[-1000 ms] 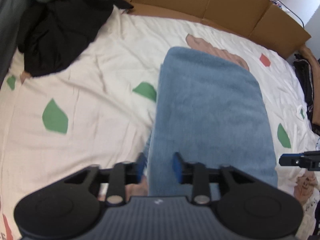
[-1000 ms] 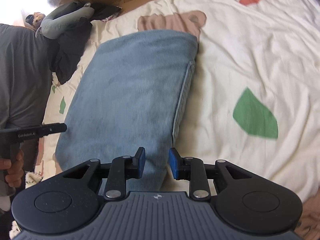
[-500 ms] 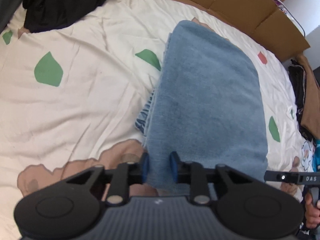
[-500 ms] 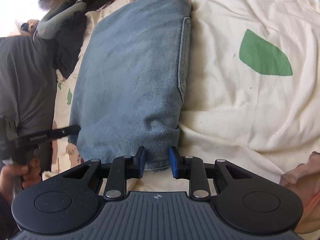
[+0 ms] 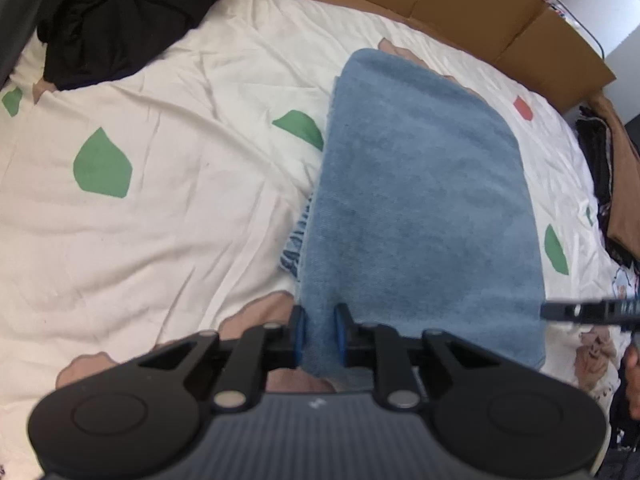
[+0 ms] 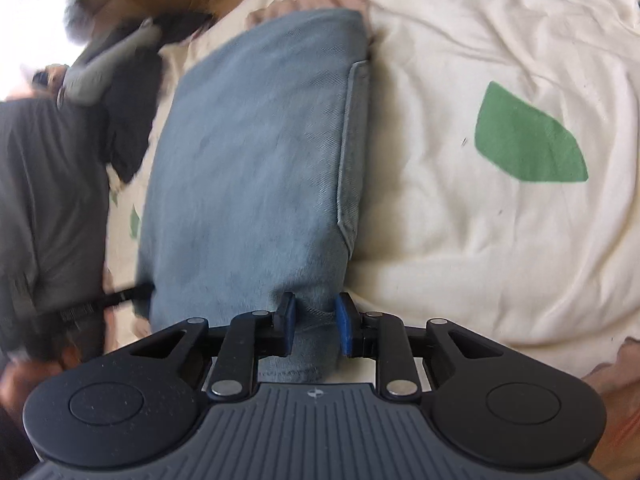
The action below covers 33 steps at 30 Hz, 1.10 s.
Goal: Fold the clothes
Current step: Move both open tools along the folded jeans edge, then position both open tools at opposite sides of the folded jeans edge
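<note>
Folded blue jeans (image 5: pixel 420 200) lie lengthwise on a cream bed sheet (image 5: pixel 160 220) printed with green leaves. My left gripper (image 5: pixel 319 332) is shut on the near left corner of the jeans, with denim pinched between its blue pads. At the near right corner, beside the pocket seam, my right gripper (image 6: pixel 314 322) is shut on the jeans (image 6: pixel 248 160), and the fabric bunches between its pads. Each gripper shows as a thin black bar at the edge of the other's view. The near hem is hidden under both grippers.
A heap of black clothes (image 5: pixel 120 20) lies at the far left of the bed. Brown cardboard (image 5: pixel 440 0) lines the far edge. More dark and brown garments (image 5: pixel 616 184) sit at the right edge. A person in a grey top (image 6: pixel 48 208) stands beside the bed.
Both grippers came down onto the near end of the jeans and their fingers drew together on the denim. The near edge now bunches between the pads.
</note>
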{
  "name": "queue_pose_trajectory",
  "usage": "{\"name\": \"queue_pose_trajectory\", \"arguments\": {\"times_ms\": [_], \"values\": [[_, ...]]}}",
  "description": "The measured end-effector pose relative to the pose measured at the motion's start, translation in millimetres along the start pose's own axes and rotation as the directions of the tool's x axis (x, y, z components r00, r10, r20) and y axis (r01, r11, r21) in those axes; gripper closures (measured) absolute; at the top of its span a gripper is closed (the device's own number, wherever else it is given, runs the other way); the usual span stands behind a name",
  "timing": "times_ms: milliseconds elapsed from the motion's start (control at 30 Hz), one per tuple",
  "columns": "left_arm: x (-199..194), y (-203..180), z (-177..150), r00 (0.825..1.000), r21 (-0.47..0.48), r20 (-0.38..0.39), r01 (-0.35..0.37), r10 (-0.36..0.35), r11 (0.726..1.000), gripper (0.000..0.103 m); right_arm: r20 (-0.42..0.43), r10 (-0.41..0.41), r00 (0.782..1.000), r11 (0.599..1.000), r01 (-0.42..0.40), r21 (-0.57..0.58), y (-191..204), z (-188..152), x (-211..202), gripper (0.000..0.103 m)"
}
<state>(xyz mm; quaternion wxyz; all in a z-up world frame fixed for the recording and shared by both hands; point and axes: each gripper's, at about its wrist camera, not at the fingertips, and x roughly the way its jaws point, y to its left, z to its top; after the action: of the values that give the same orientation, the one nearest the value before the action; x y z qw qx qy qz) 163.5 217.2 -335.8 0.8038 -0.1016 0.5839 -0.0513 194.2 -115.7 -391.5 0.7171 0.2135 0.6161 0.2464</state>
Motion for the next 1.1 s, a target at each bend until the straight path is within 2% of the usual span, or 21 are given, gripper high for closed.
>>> {"name": "queue_pose_trajectory", "arguments": {"times_ms": [133, 167, 333, 500, 667, 833, 933, 1100], "values": [[0.6, -0.8, 0.1, 1.0, -0.001, -0.003, -0.015, 0.015, 1.0, 0.086, -0.024, 0.005, 1.0, 1.0, -0.005, -0.01, 0.8, -8.9, 1.3, 0.083], [0.0, -2.1, 0.0, 1.0, -0.005, -0.003, -0.021, 0.021, 1.0, 0.086, -0.028, 0.003, 1.0, 1.0, -0.003, -0.018, 2.2, -9.9, 0.6, 0.087], [-5.9, -8.1, -1.8, 0.999, -0.028, -0.002, -0.048, 0.048, 0.998, 0.079, -0.047, -0.011, 0.999, 0.998, 0.009, -0.06, 9.0, -15.1, -2.5, 0.09], [-26.0, -11.7, -12.3, 0.999, -0.062, 0.013, -0.042, 0.043, 0.997, 0.078, -0.019, -0.018, 1.0, 0.999, 0.017, -0.037, 3.9, -8.6, -15.9, 0.09], [-43.0, -16.6, -28.0, 1.0, -0.108, 0.02, 0.015, -0.013, 0.994, 0.076, 0.006, -0.03, 1.0, 0.999, 0.03, -0.034, 4.4, -4.5, -21.0, 0.089], [-43.6, -38.7, -40.0, 0.994, -0.126, 0.023, 0.107, -0.105, 0.986, 0.066, 0.036, -0.024, 0.999, 1.0, 0.024, -0.009, 0.7, 6.7, -22.4, 0.088], [-36.0, -55.1, -45.7, 0.987, -0.119, 0.012, 0.158, -0.158, 0.98, 0.064, 0.038, -0.026, 0.999, 1.0, 0.026, -0.001, -2.6, 12.3, -20.8, 0.075], [-19.7, -70.8, -52.7, 0.976, -0.126, -0.002, 0.216, -0.218, 0.968, 0.064, 0.039, -0.026, 0.999, 1.0, 0.026, 0.011, -7.4, 18.9, -18.0, 0.074]]}}
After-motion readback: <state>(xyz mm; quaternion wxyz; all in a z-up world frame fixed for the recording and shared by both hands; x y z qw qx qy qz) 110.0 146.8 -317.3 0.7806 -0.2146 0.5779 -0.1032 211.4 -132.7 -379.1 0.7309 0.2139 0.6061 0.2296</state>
